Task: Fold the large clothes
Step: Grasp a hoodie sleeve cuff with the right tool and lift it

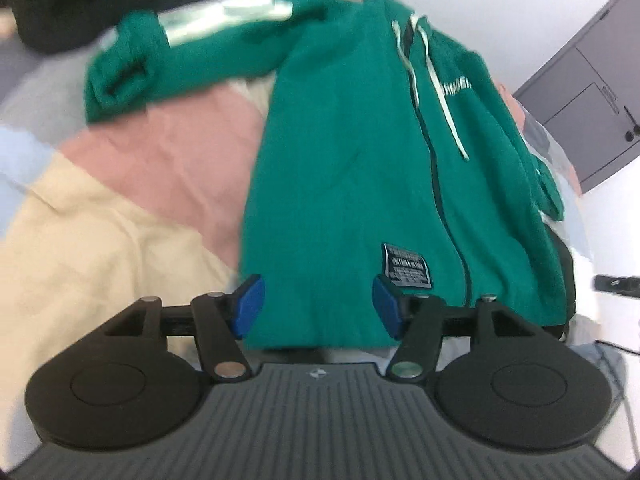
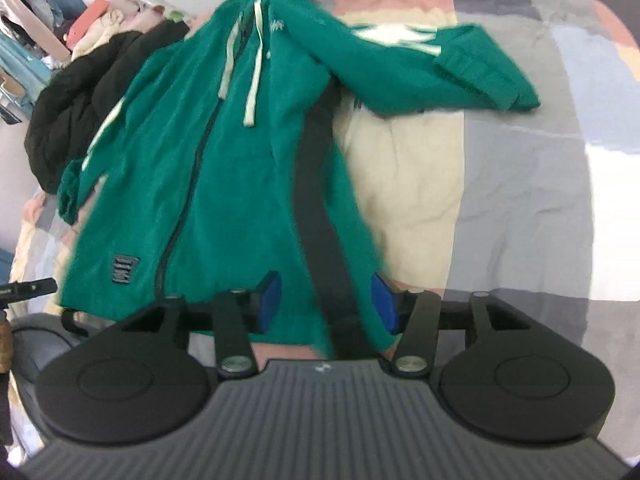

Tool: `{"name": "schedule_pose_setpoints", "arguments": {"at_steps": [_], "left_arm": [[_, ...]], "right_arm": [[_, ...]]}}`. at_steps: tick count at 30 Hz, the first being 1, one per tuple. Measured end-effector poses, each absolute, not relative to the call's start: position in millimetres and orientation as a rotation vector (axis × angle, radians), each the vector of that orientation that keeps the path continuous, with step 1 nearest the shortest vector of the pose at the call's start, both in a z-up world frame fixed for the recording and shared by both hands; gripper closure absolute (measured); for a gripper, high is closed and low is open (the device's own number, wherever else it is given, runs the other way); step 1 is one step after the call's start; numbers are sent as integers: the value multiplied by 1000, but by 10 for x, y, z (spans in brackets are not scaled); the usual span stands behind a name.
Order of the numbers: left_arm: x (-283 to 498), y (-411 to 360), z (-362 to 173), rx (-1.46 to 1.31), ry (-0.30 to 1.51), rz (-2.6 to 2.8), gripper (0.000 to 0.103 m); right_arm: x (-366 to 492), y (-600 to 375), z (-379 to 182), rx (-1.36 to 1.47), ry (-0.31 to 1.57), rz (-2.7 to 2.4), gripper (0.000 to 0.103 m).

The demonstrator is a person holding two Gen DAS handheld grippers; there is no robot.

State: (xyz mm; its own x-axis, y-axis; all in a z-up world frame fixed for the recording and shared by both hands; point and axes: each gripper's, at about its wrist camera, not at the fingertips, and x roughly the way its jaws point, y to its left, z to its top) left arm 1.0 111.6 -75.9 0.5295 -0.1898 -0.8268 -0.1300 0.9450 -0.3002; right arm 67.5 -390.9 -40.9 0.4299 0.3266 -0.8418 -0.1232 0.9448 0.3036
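A bed (image 2: 520,184) covered in a pastel patchwork bedspread (image 1: 120,220) sits beside a white wall (image 1: 500,8) and grey cabinet (image 1: 588,96); clutter (image 2: 36,28) lines the far side.

The left gripper (image 1: 318,308) is a black tool with two blue pads (image 1: 250,306) at its fingertips, each pad carried on a flat black link arm pinned by round silver rivets. Behind the links sit two round black discs, one on each side, with a raised circle moulded into each, and between them runs a grey ribbed plate bearing a small round emblem at its front edge (too small to read). The right gripper (image 2: 326,306) is built the same: blue pads (image 2: 269,300), black links, silver rivets, twin discs and a ribbed grey plate.
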Motion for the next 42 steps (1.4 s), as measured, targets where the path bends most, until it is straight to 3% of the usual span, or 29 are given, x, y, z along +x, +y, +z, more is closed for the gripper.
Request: {"name": "schedule_pose_setpoints", "arguments": {"at_steps": [6,14,22,30,31,34,42], "left_arm": [[81,918,-423,-298,878,-79,37],[603,326,-382,-294,763,-186,37],[1090,-15,-859,-300,727,-164,37],[1463,97,-1487,-266,767,-114,37],[1491,105,-1519,-257,766,-112,37],[1580,131,-1575,-248,756,-112,37],[1707,77,-1736,-215,713,-158,37]], "right_arm": [[562,-3616,-88,189,996,325,50],[804,-2957,-177,197,896,310,50],[1140,-2757,-446,153,767,241,50],[1699,-3537,-740,300,644,-4,50],[1766,-3660,-794,297,635,-48,49],[1929,-4003,-963,309,620,-190,27],[2283,-4441,-1347,202,581,-286,24]]}}
